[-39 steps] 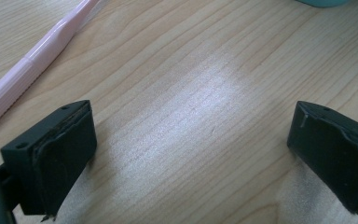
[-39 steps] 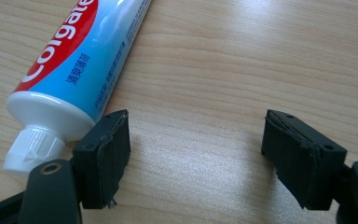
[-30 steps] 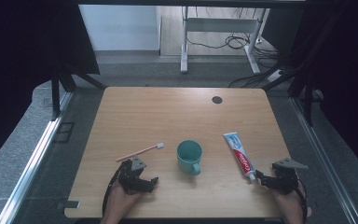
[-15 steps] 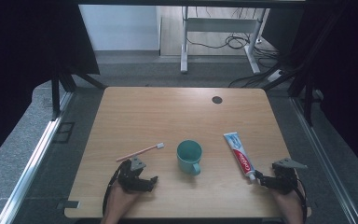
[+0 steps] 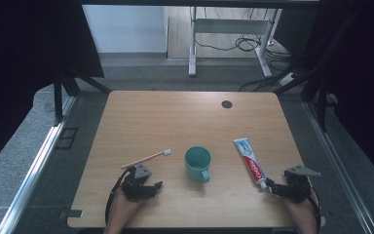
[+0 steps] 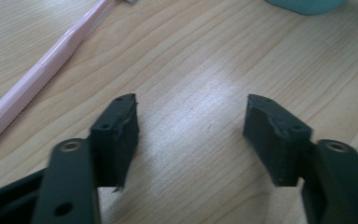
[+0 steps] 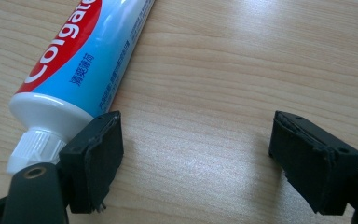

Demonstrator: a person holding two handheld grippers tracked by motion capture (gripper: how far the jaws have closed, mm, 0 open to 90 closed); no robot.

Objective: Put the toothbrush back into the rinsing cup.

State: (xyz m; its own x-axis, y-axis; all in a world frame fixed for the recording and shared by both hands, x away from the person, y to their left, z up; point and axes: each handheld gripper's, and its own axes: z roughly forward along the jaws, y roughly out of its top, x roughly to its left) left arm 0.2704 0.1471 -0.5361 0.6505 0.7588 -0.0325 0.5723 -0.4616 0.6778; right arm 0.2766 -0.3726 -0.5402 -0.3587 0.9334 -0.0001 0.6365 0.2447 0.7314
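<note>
Now your left gripper (image 5: 148,184) rests on the pale wooden table (image 5: 185,122), its empty jaws just narrowed yet apart, pink toothbrush (image 5: 146,158) just beyond, while your right gripper (image 5: 275,187) gapes beside the toothpaste tube (image 5: 250,161); grey floor and desk legs (image 5: 192,48) lie beyond.

The toothpaste tube (image 7: 81,56) carries the brand name "Colgate" in white letters on its red band, cut off at the frame edge. Small blue Chinese characters beneath it are too fine to read.

Cup (image 5: 197,163) between toothbrush (image 5: 146,159) and toothpaste (image 5: 250,161)
</note>
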